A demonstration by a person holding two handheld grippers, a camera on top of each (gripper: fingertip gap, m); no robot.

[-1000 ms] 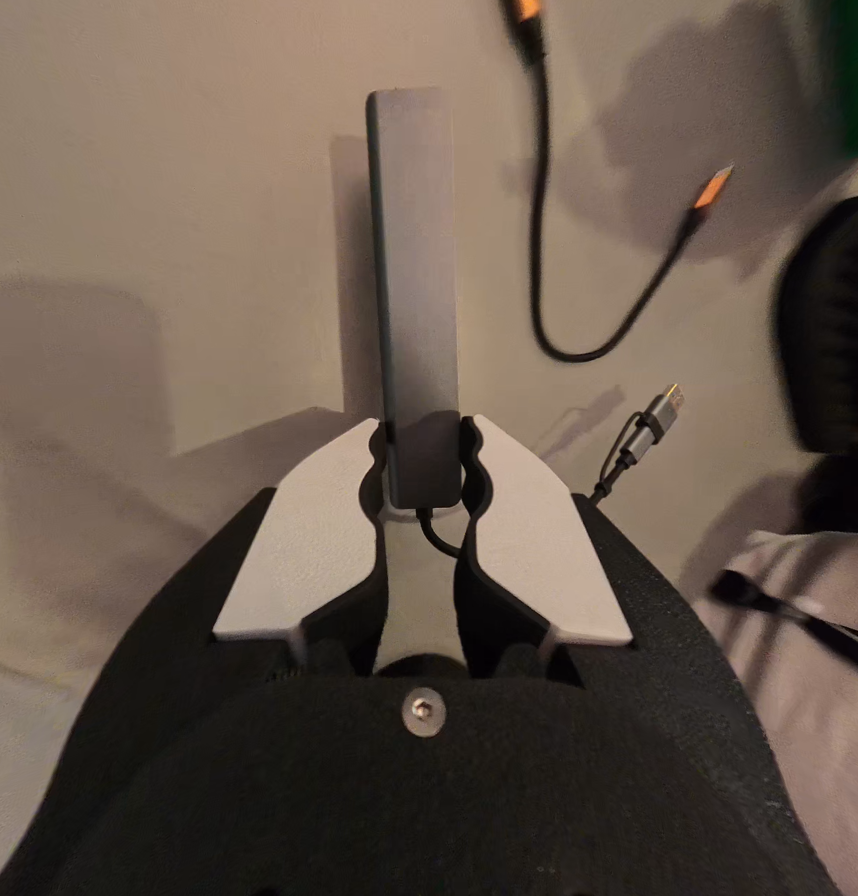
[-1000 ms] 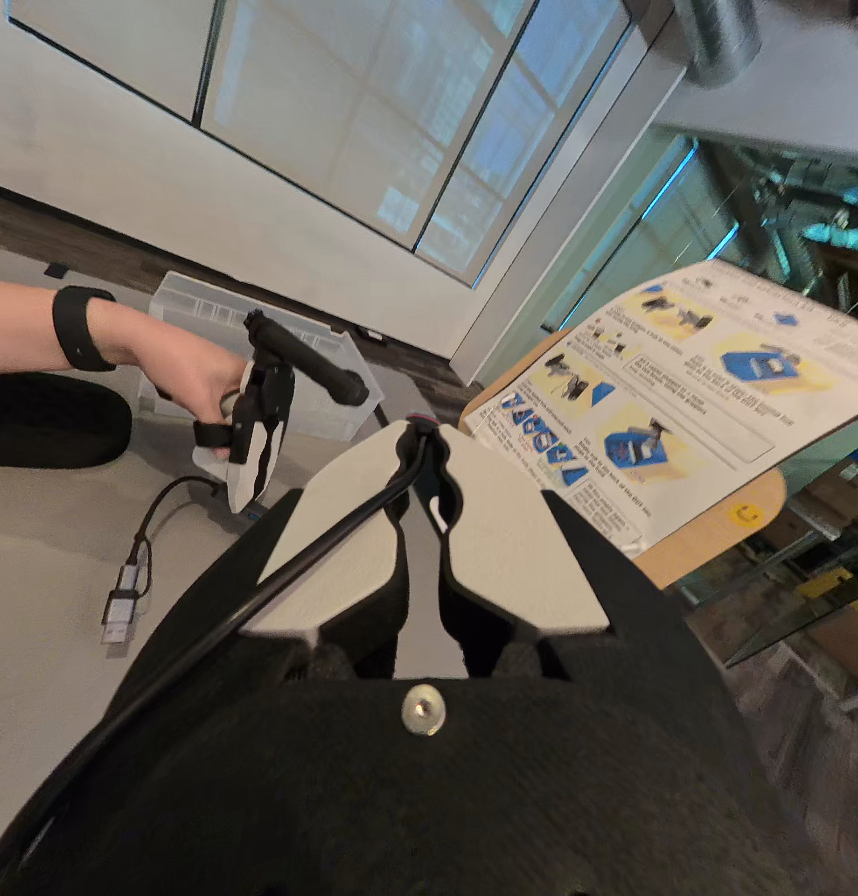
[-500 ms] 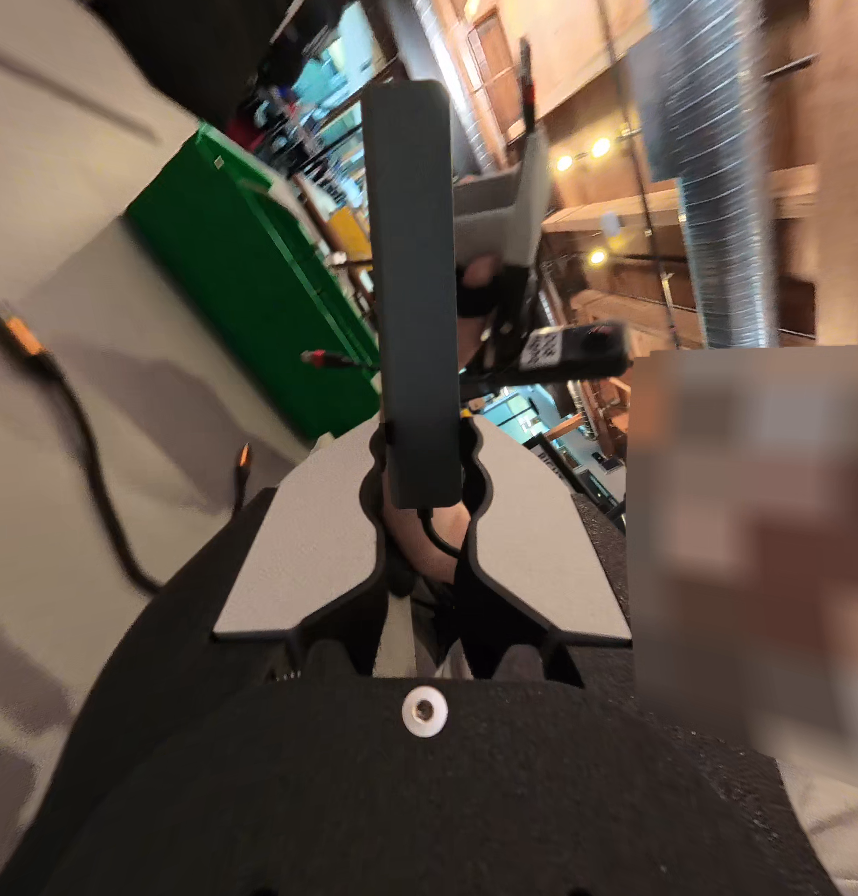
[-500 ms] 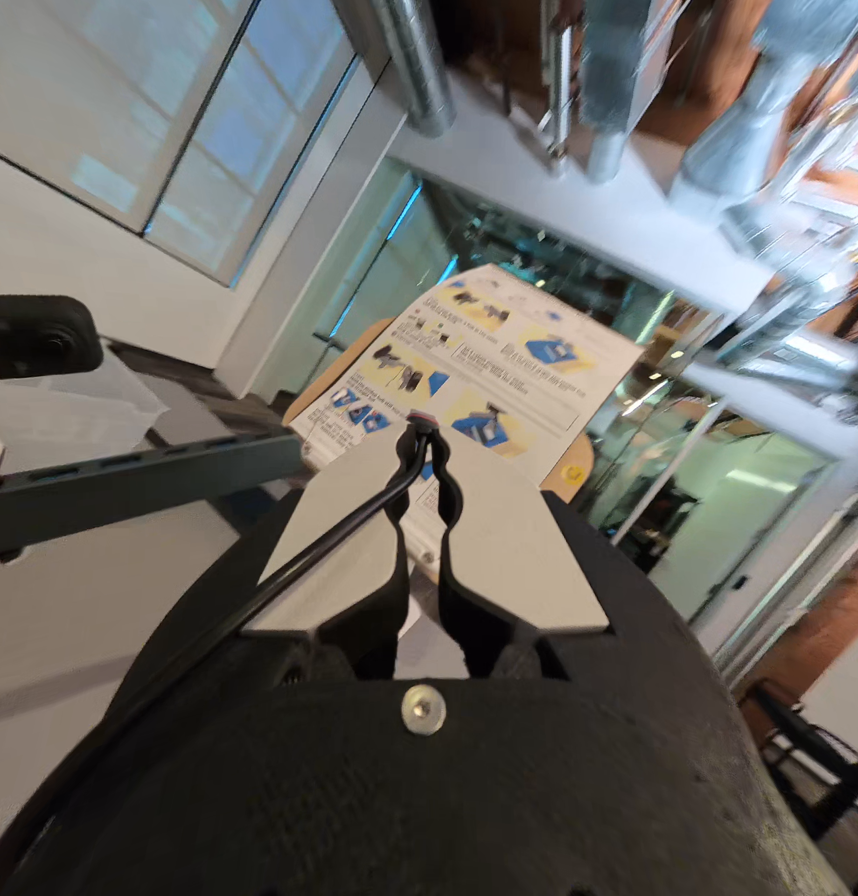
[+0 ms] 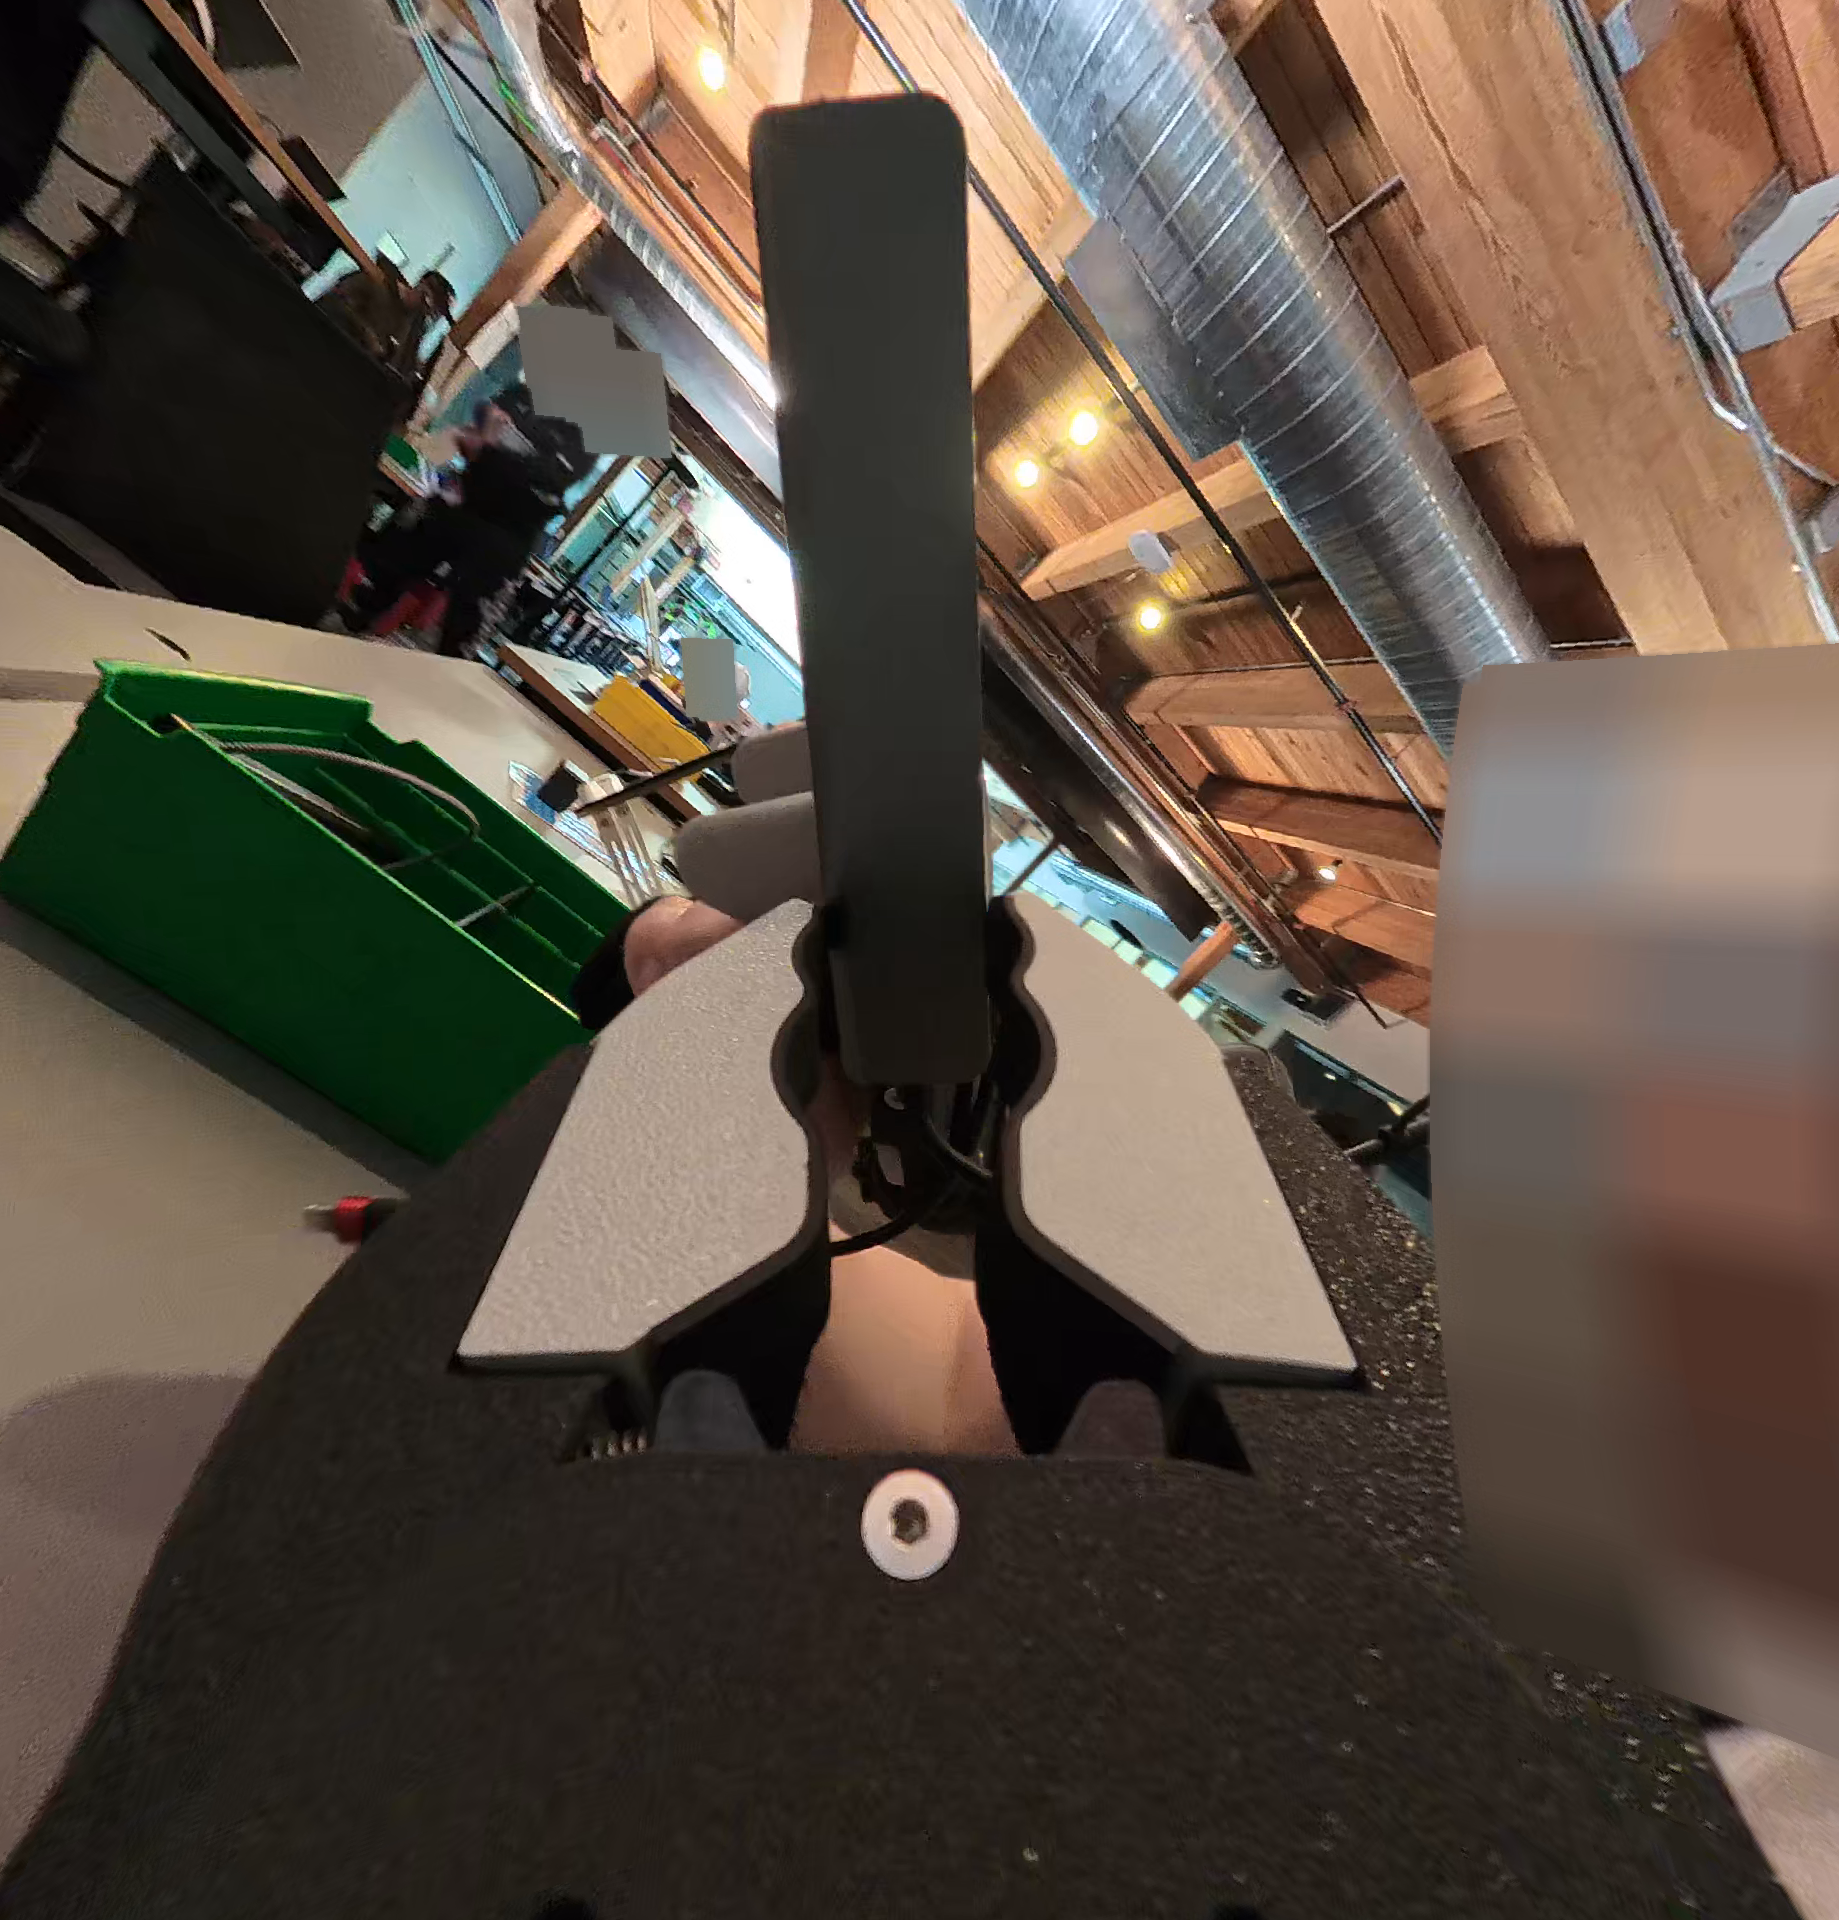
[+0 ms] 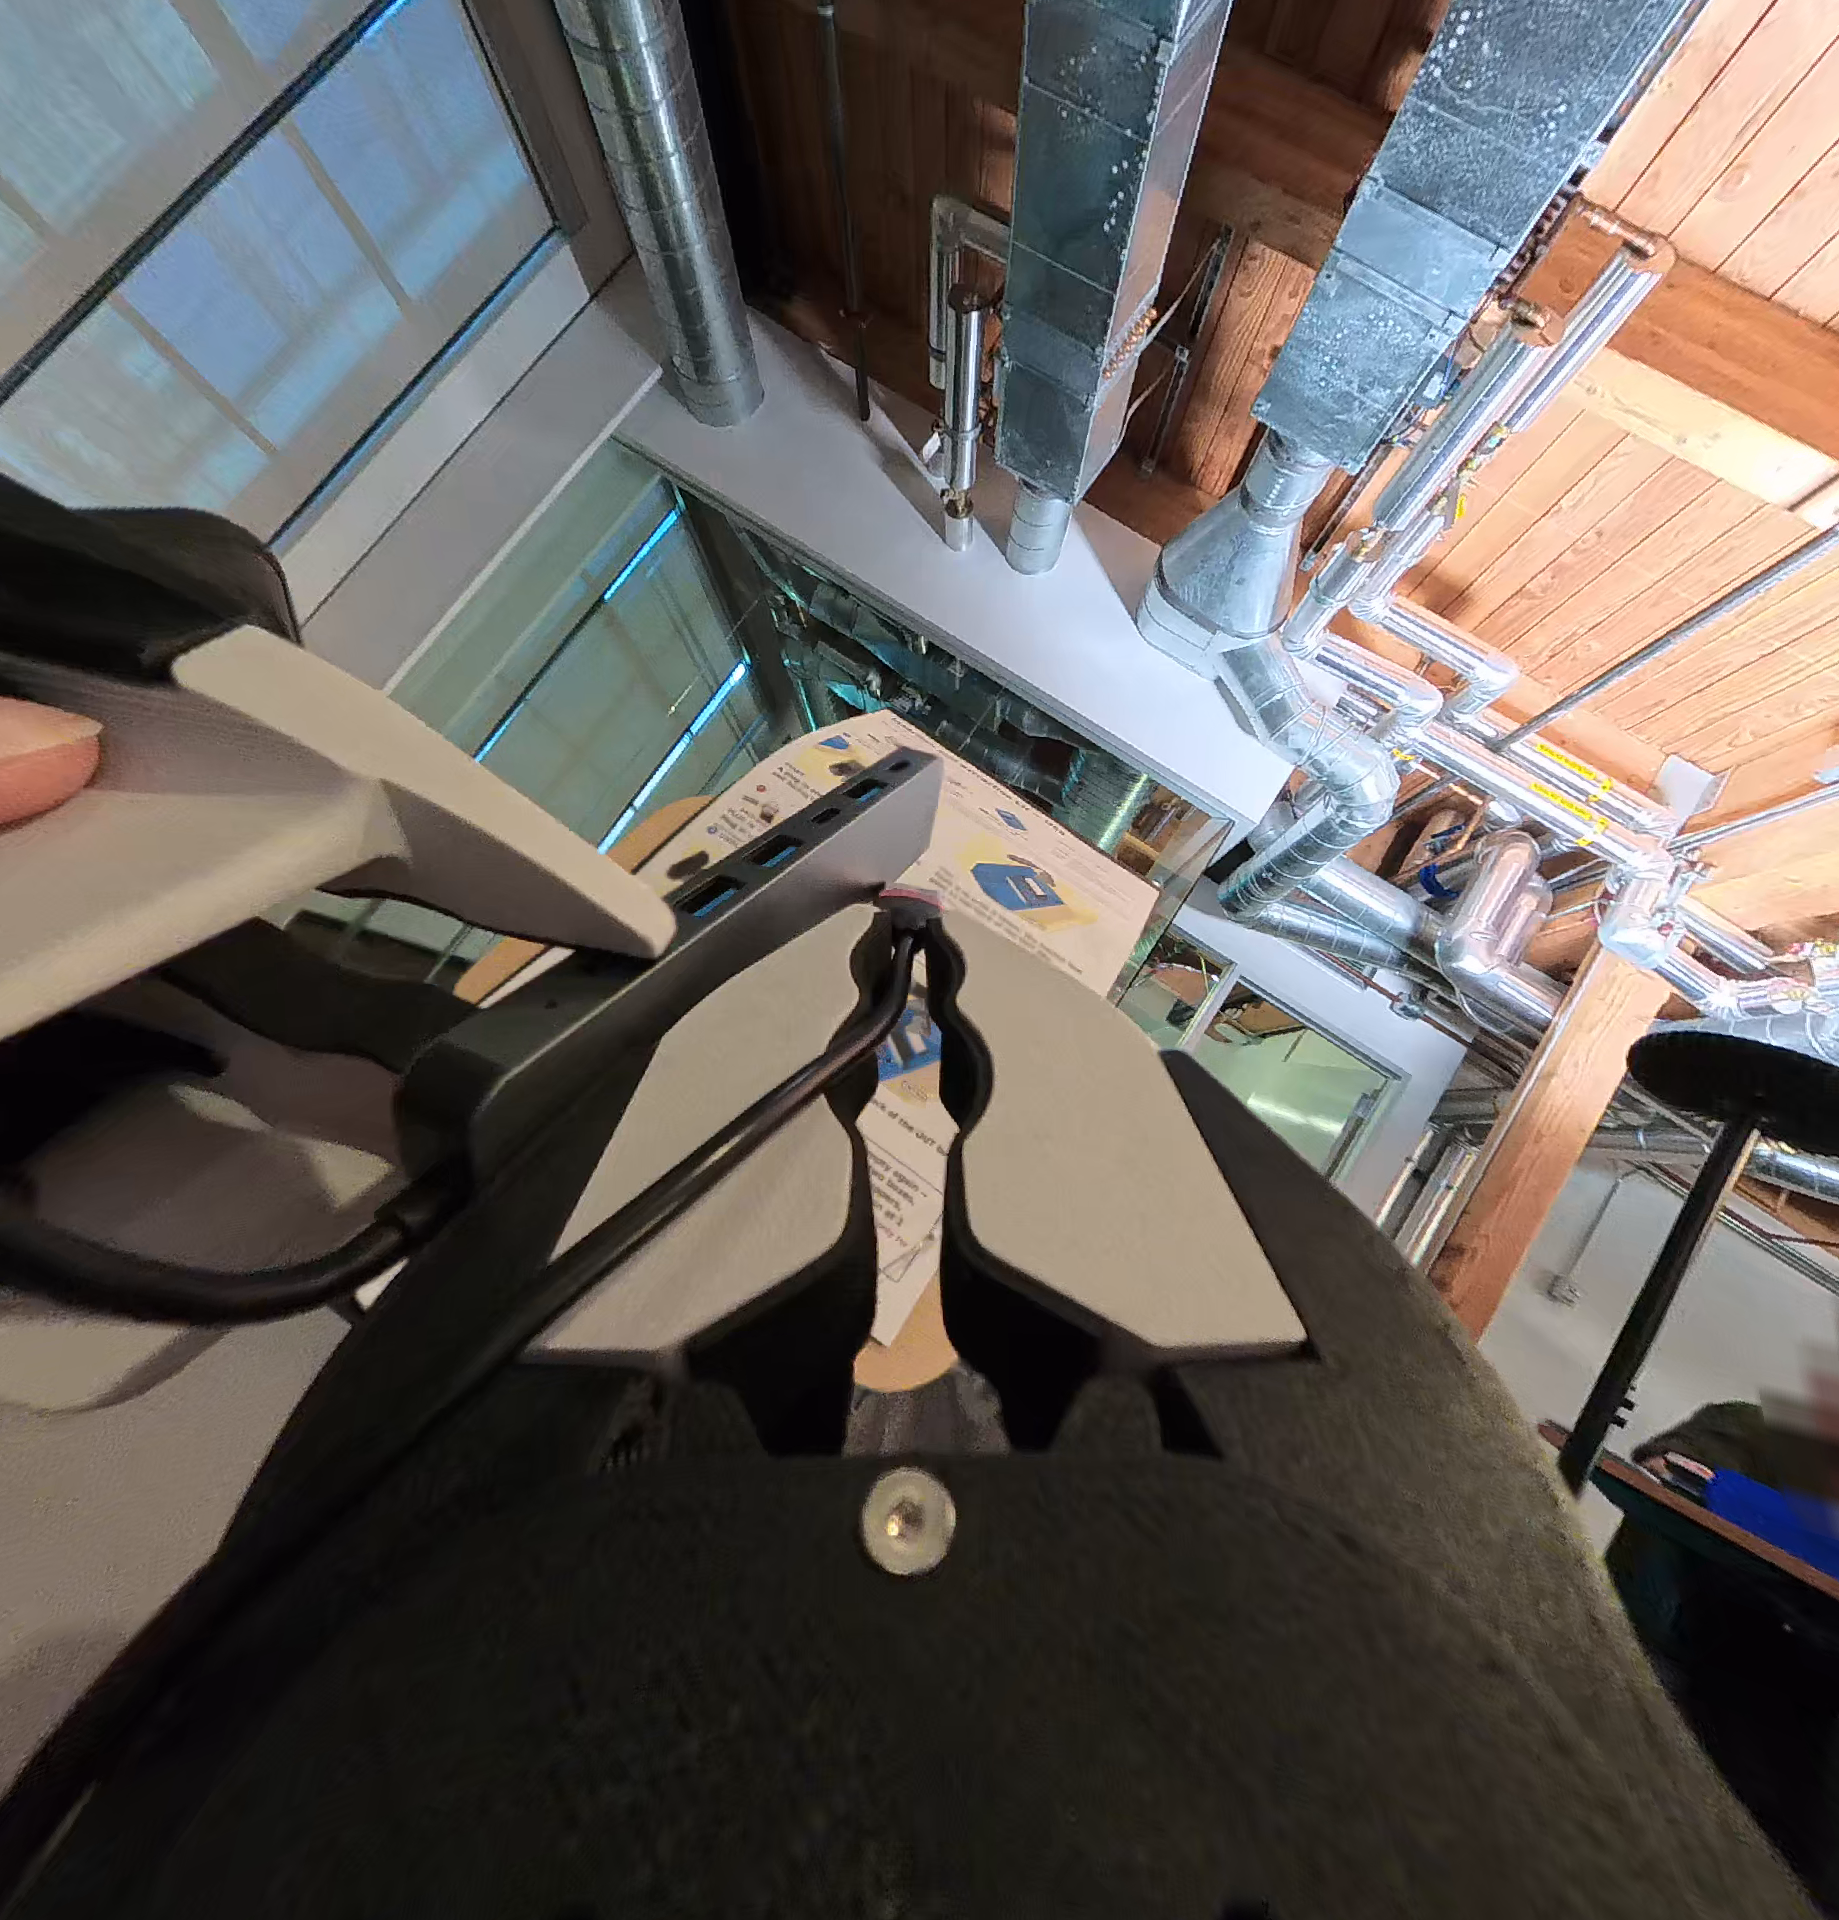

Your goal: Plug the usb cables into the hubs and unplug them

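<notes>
My left gripper (image 5: 907, 997) is clamped on the near end of the long dark-grey slab-shaped USB hub (image 5: 873, 520), which rises up the centre of the frame. My right gripper (image 6: 910, 940) is pinched tight on the thin black USB cable (image 6: 686, 1153) just behind its plug, whose tip touches the hub's underside near its far end (whether it sits in a port I cannot tell). Only the right view shows the hub's row of ports (image 6: 780, 857); only the left view shows the green plastic bin (image 5: 271, 894) at left. A second ago the hub lay flat on the table; now both grippers point toward the ceiling.
</notes>
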